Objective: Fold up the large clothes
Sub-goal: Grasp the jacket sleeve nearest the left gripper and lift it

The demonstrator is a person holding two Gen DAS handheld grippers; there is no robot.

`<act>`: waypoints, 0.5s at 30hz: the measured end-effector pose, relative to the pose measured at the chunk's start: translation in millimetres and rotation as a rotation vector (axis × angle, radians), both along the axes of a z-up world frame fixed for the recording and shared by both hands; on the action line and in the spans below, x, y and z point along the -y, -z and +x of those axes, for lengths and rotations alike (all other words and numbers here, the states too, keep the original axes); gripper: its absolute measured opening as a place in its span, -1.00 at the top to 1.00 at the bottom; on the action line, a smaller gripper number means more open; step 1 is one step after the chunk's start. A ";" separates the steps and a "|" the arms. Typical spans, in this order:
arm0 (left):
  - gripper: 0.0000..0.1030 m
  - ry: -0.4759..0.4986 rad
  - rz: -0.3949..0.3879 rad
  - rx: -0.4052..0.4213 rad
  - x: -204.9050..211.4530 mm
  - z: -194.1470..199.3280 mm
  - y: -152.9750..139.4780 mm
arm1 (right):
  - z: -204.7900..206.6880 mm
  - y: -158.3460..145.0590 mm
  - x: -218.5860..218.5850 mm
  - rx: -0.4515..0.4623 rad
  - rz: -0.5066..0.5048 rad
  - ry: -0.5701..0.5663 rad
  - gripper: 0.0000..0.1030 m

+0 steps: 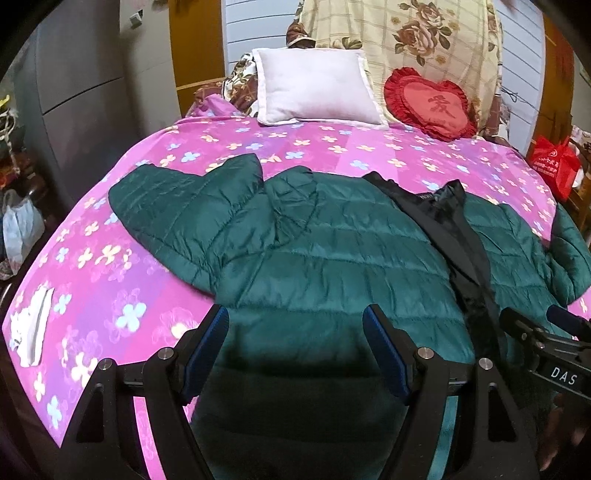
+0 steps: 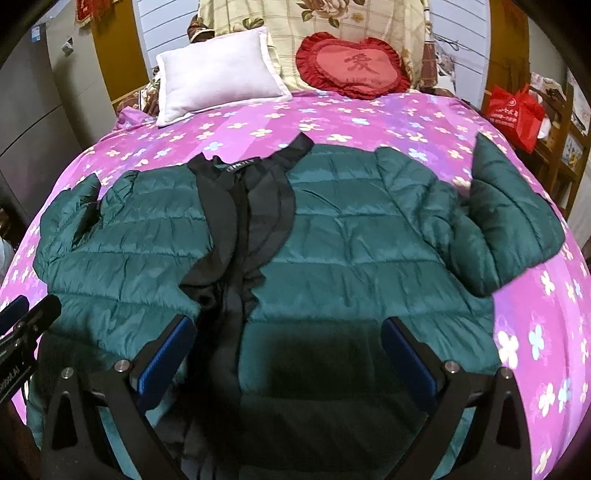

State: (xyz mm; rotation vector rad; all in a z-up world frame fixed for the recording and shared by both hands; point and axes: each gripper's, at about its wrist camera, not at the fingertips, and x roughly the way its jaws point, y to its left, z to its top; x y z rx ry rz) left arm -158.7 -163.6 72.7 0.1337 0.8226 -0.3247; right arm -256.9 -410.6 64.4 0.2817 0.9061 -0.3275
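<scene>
- While it lies face up across the near half of the bed, the dark green quilted puffer jacket (image 2: 351, 236) has its front open, showing a black lining (image 2: 243, 206) down the middle; its collar points to the far side.
- One sleeve (image 1: 177, 195) bends out to the left, the other sleeve (image 2: 513, 218) folds back on the right, close to the bed's right edge.
- Spread wide, the left gripper (image 1: 295, 332) hovers over the jacket's near hem with nothing between its blue pads; the right gripper (image 2: 288, 343) is likewise spread, above the hem just right of the lining.
- Beneath the jacket is a pink flowered bedspread (image 1: 332, 147), bare between the collar and the pillows.
- At the far end sit a white pillow (image 1: 314, 92) and a red heart-shaped cushion (image 1: 432, 103), against a floral quilt (image 1: 406, 33).
- Grey cabinets (image 1: 85, 85) stand to the left; a red bag (image 2: 517, 114) sits on the right.
- On the bedspread's near left lies a white object (image 1: 33, 328); I cannot tell what it is.
</scene>
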 end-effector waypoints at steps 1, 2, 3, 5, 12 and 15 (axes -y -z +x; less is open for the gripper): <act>-0.08 -0.003 -0.002 -0.002 -0.6 3.0 -0.4 | 4.3 0.1 -0.5 0.003 0.001 -0.004 -0.99; -0.08 -0.010 -0.004 0.000 -2.2 7.0 -1.5 | 7.9 0.3 -0.5 0.006 0.002 -0.006 -0.99; -0.08 -0.016 -0.002 0.007 -3.5 10.3 -2.9 | 11.8 0.7 -0.1 0.008 0.001 -0.008 -0.99; -0.08 -0.025 0.007 0.020 -4.6 16.0 -5.4 | 18.0 1.0 2.4 0.011 0.004 -0.006 -0.99; -0.08 -0.056 0.011 0.038 -15.4 40.4 -15.1 | 33.0 3.8 15.8 0.016 0.017 0.017 -1.00; -0.08 -0.072 0.011 0.041 -23.4 51.6 -18.0 | 36.5 4.8 19.4 0.012 0.000 0.019 -1.00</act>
